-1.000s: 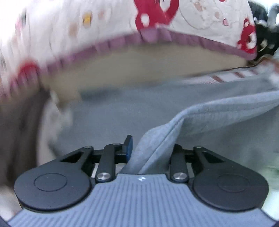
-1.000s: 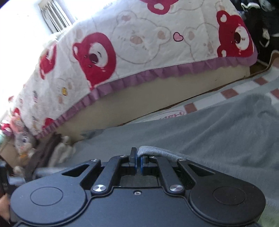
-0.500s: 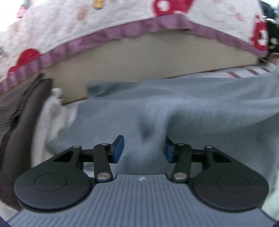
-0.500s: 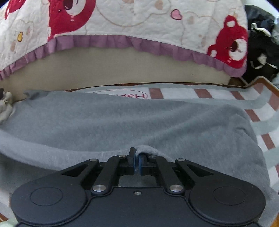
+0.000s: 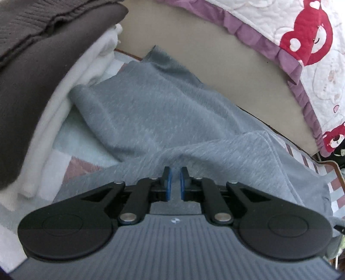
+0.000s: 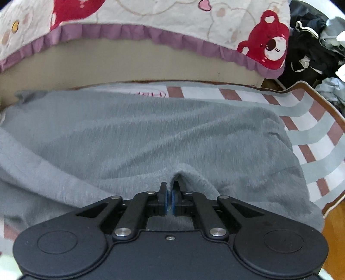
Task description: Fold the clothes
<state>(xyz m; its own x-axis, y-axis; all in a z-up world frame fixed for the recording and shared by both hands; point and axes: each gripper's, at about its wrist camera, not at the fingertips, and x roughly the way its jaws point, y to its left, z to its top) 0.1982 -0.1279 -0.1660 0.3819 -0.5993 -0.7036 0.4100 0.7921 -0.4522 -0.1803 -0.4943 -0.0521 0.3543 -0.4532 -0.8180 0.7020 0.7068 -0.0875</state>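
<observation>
A grey garment (image 5: 151,112) lies spread on a striped rug in front of a bed. In the left wrist view its near fold rises just ahead of my left gripper (image 5: 175,172). The jaws are closing, with a narrow gap left between the blue pads (image 5: 167,183). I see no cloth pressed between them. In the right wrist view my right gripper (image 6: 170,185) is shut on a small pinch of the grey garment (image 6: 151,133) at its near edge, and the cloth puckers up at the fingertips.
A stack of folded clothes (image 5: 32,75), dark brown over white, stands close on the left. The bed with a bear quilt (image 6: 151,19) closes off the far side. The striped rug (image 6: 312,133) shows on the right, with a heap of dark clothes (image 6: 312,49) and wooden floor (image 6: 334,226) beyond.
The left gripper had grey cloth draped between wide jaws; it swung left and down, rolled, and its jaws narrowed. The right gripper kept its pinch and tipped lower over the garment.
</observation>
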